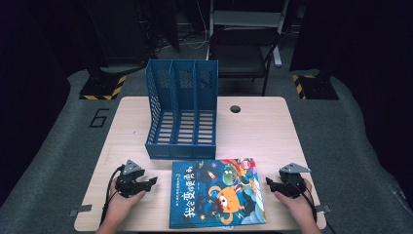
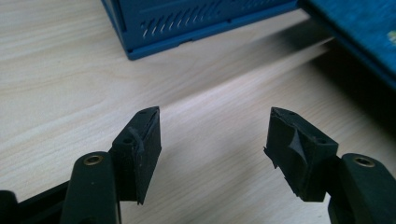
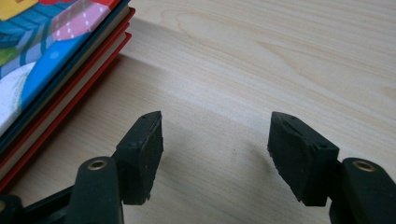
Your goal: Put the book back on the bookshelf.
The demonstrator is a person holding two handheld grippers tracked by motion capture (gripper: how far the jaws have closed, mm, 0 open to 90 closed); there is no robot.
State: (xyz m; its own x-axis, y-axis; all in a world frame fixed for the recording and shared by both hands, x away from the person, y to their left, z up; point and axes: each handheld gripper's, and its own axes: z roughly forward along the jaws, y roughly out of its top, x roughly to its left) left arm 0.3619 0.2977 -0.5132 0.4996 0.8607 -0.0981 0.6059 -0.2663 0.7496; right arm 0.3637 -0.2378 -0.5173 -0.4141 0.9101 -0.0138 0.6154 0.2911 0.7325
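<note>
On the pale wooden table (image 1: pixel 272 131), the left gripper (image 1: pixel 146 183) sits in a hand at the near left. Its black jaws are spread apart with nothing between them, only bare wood under them.

Just right of it lies a stack of flat picture books (image 1: pixel 216 193). The top cover is dark blue with an orange cartoon creature, a green one and big yellow writing. The stack lies flat at the near middle of the table, between the two grippers and touching neither.

Behind the books, very close to their far edge, stands a blue plastic file rack with three slots (image 1: pixel 181 109).

The right gripper (image 1: pixel 271 184) sits in the other hand at the near right. Its jaws are spread apart too, and hold nothing.

The left gripper view shows the low front of the rack (image 2: pixel 196 23) and a blue corner of the books (image 2: pixel 359 32), which the high view does not show so close. The right gripper view shows the side of the stack (image 3: pixel 60 79): red and dark covers with pale pages between.

The high view cuts off the arms at the bottom edge. The small words on the cover are too blurry to read.
</note>
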